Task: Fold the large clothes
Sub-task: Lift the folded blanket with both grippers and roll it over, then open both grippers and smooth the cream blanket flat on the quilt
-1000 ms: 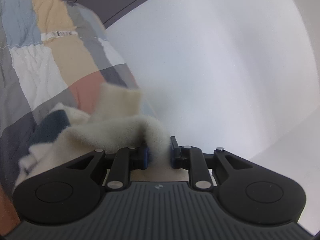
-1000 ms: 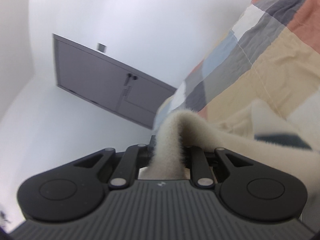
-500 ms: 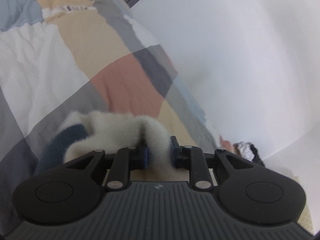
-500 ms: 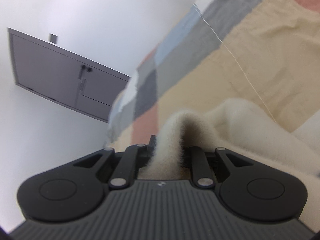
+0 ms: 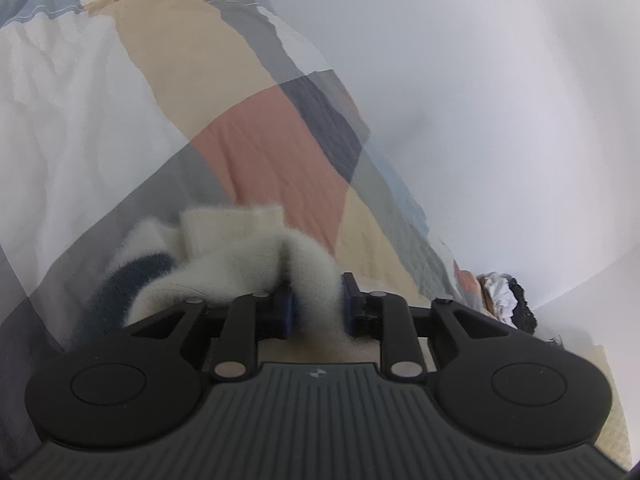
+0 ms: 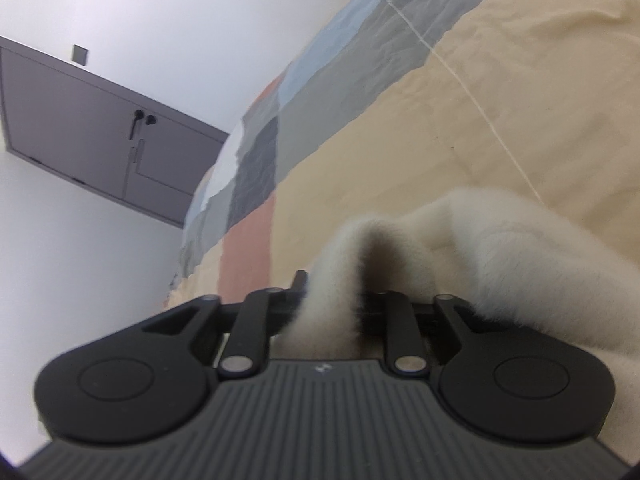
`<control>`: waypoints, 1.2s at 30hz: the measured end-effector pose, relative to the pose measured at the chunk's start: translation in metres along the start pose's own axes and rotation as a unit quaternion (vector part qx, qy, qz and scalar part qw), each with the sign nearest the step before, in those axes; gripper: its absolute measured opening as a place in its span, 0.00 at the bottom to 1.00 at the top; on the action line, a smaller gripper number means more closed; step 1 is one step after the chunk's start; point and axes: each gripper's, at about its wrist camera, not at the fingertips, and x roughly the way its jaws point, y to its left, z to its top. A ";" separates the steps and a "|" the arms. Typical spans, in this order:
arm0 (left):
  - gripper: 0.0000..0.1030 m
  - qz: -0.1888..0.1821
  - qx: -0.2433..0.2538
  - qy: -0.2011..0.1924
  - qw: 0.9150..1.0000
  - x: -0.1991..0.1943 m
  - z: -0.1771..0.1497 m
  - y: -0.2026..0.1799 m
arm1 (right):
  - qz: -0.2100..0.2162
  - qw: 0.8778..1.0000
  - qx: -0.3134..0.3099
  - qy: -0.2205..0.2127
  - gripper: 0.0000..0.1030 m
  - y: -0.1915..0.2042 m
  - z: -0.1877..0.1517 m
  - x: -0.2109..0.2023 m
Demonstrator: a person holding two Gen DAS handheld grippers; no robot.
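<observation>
Both your claws sit low over the bed with the fluffy sweater between their jaws.

Your left gripper (image 5: 316, 308) has just been opening; a fold of the cream sweater (image 5: 240, 264), with its dark blue patch, still fills the gap and touches both blue pads. Your right gripper (image 6: 332, 296) has also been loosening, with a ridge of the sweater (image 6: 460, 248) still bunched between its jaws. The sweater lies on the patchwork blanket (image 5: 120, 128).

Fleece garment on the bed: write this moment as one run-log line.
left gripper: jaws just opening, cream fleece garment between | right gripper: jaws just opening, fleece between | surface: patchwork quilt
</observation>
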 end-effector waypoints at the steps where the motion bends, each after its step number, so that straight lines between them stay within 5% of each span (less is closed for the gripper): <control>1: 0.42 -0.014 -0.004 0.002 1.000 -0.005 -0.001 -0.002 | 0.011 1.000 -0.001 0.003 0.40 0.002 -0.001 -0.003; 3: 0.61 -0.036 -0.015 0.002 0.999 -0.014 -0.001 -0.005 | 0.037 0.999 -0.005 0.006 0.70 0.011 -0.003 -0.010; 5: 0.69 -0.048 -0.009 -0.006 0.999 -0.028 -0.003 -0.013 | 0.064 0.998 -0.021 0.008 0.82 0.023 -0.007 -0.021; 9: 0.75 -0.046 0.043 -0.014 0.998 -0.057 -0.012 -0.038 | 0.102 0.993 -0.052 0.030 0.83 0.040 -0.020 -0.041; 12: 0.75 0.015 0.114 -0.007 0.993 -0.068 -0.027 -0.054 | 0.116 0.990 -0.063 0.045 0.83 0.044 -0.032 -0.056; 16: 0.75 0.096 0.166 -0.004 0.982 -0.068 -0.043 -0.055 | 0.055 0.990 -0.123 0.036 0.83 0.053 -0.040 -0.069; 19: 0.75 0.125 0.192 -0.008 0.973 -0.062 -0.044 -0.053 | -0.025 0.980 -0.199 0.013 0.81 0.063 -0.042 -0.070; 23: 0.75 0.157 0.218 -0.020 0.963 -0.044 -0.041 -0.054 | -0.075 0.964 -0.253 -0.018 0.80 0.068 -0.038 -0.065; 30: 0.73 0.200 0.231 -0.028 0.952 -0.009 -0.028 -0.043 | -0.115 0.940 -0.319 -0.045 0.80 0.070 -0.034 -0.040; 36: 0.72 0.216 0.246 -0.016 0.945 0.007 -0.027 -0.035 | -0.163 0.916 -0.367 -0.013 0.78 0.065 -0.042 0.001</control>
